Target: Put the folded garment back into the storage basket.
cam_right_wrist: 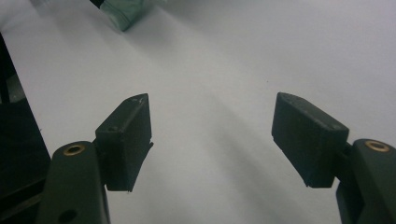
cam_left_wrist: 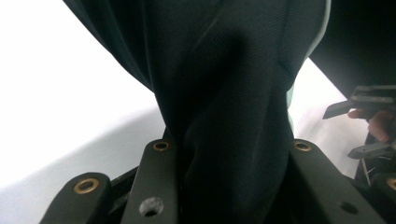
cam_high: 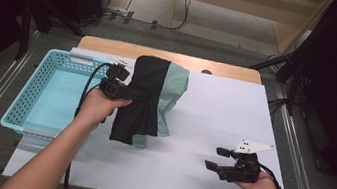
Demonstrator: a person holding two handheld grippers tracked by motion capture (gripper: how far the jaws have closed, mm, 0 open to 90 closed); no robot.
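Observation:
A black and pale green garment [cam_high: 148, 99] hangs lifted over the white table, its lower end draping down toward the surface. My left gripper [cam_high: 129, 91] is shut on the garment's left side, beside the basket. In the left gripper view the dark cloth [cam_left_wrist: 224, 93] is bunched between the two jaws and hides the fingertips. My right gripper [cam_high: 216, 158] stands open near the table's front right, apart from the garment, nothing between its pads [cam_right_wrist: 128, 140]. A green corner of the garment [cam_right_wrist: 122, 11] lies at the top of the right gripper view.
A light blue plastic basket [cam_high: 30, 91] sits at the left edge of the white table [cam_high: 219, 112]. A wooden strip [cam_high: 162, 53] runs along the table's far edge. Dark stands and cables sit on the floor beyond.

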